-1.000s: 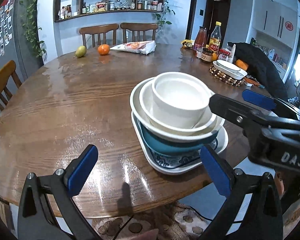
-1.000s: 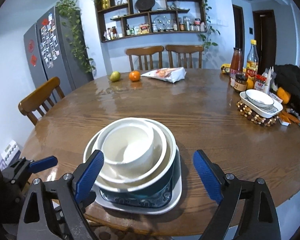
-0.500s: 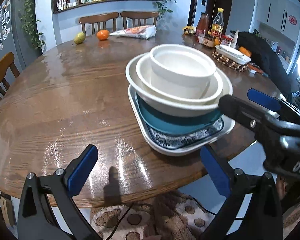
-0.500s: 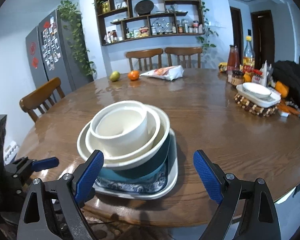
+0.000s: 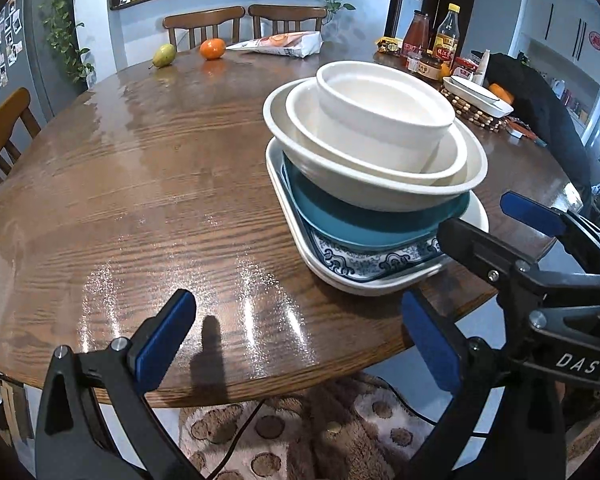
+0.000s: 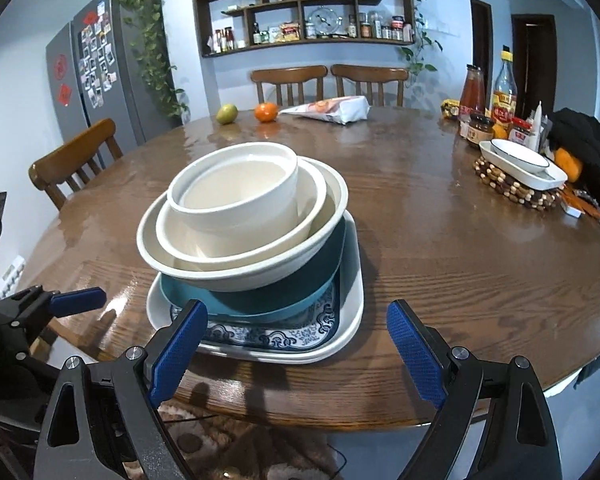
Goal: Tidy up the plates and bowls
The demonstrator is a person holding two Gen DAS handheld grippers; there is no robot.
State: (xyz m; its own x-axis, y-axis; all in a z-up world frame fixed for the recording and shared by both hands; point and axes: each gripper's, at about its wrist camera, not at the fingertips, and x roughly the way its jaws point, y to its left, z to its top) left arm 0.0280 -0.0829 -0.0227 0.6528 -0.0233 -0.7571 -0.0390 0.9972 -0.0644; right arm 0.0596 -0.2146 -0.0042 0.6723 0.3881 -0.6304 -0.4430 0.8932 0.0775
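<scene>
Both grippers now sit lower than a second ago, so the stacked dishes rise higher in each view and the table edge shows beneath the fingers. The left gripper [image 5: 298,340] stands spread with nothing between its blue pads, over the glossy grained wood of the round table [image 5: 148,184]. The right gripper [image 6: 296,346] is likewise spread wide and empty, just short of the stack; its black frame, seen from the left wrist, carries the white letters "DAS".

The stack sits near the table's near edge: a cream straight-walled bowl [image 6: 236,190] nested in a wider cream bowl [image 6: 252,236], that in a broad cream bowl [image 6: 260,268], on a teal plate [image 6: 260,300], on a blue-and-white scroll-patterned plate [image 6: 268,336], on a white rounded-rectangle platter [image 6: 352,292].

Farther off lie a green pear [image 6: 226,113], an orange [image 6: 266,111], a crinkled snack bag [image 6: 332,109], and labelled sauce bottles [image 6: 504,98] whose writing is too small to read. A white oval dish [image 6: 520,162] rests on a beaded trivet [image 6: 516,188].
</scene>
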